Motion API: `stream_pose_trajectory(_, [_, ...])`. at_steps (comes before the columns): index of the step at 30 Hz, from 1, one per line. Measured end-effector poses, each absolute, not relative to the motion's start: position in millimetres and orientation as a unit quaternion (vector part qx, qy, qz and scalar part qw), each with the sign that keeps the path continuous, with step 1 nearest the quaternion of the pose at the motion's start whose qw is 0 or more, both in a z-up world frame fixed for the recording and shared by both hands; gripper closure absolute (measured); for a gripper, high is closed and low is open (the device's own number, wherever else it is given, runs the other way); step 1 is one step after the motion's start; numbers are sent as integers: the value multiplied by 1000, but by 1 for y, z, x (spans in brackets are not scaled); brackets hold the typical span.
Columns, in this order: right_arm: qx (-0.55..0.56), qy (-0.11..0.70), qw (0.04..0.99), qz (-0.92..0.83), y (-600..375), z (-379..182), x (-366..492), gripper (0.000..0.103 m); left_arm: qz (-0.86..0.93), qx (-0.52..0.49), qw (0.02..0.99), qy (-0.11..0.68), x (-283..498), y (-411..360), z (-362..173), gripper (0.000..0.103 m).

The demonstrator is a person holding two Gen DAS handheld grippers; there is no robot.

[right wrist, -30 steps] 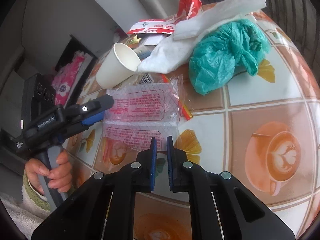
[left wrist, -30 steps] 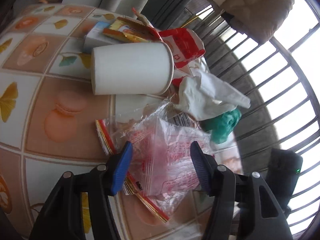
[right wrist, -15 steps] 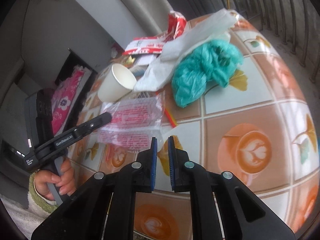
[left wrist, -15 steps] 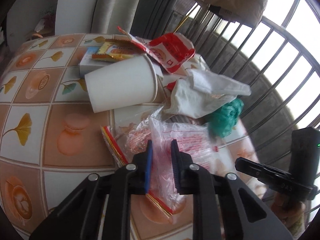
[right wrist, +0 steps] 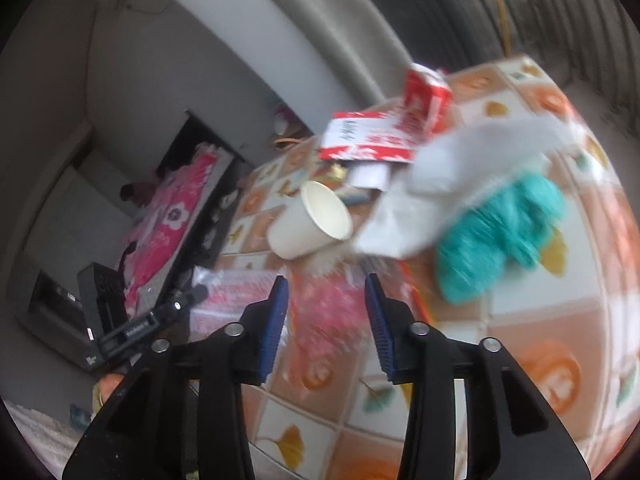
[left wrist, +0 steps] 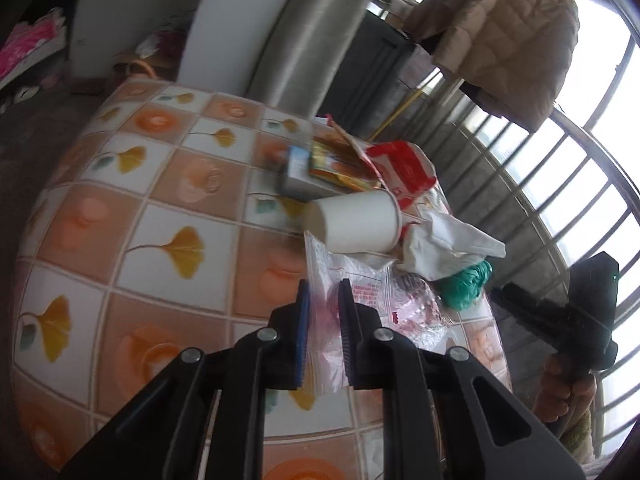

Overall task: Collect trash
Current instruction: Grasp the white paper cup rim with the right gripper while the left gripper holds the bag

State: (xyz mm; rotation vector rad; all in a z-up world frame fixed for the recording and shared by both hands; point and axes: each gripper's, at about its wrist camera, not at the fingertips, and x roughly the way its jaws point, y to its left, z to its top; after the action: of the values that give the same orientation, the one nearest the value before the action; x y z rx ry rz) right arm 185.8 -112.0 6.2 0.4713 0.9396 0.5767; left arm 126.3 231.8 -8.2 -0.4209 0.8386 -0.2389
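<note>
The left tongs [left wrist: 323, 334] have clamped onto the clear zip bag [left wrist: 348, 292] — a second ago they stood wide open around it, and half a second ago they had just closed. Now the bag hangs pinched between the blue pads, its near edge drawn up off the desk [left wrist: 160, 216] while its far end seems to trail toward the pile at two o'clock. The view has also pulled back, so the lift looks under way.

The right tongs [right wrist: 326, 322], shut tight a moment ago, now stand open, pointed at the pink-printed part of the same bag [right wrist: 320, 304] — my guess is they mean to help steady or open it.

The rest of the trash lies untouched on the desk: the paper cup [left wrist: 354, 222] on its side, the white plastic bag [left wrist: 444, 246] just beside it, the teal bag [left wrist: 466, 284] at three o'clock, the red wrapper [left wrist: 404, 170] and small carton [left wrist: 298, 172] behind. Collection has barely started.
</note>
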Motion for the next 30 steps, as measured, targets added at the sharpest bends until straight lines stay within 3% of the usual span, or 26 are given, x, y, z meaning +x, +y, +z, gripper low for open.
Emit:
stream_pose_trajectory(12, [245,481,783,309,-51,-23,269,60,-91,-222,895,375,116,264,1,90])
stream_pose_trajectory(15, [231,494,779,309,-39,-29,272,71,-92,-224,895,375,119,266,0,90])
stream_pose_trajectory(19, [222,501,775,315,-28,-31,270,100,-88,-226,894,376,121,271,-3,90])
stream_pose_trajectory(30, [221,482,783,326,-21,-14,266,103,-84,-238,896,365,119,279,-1,90])
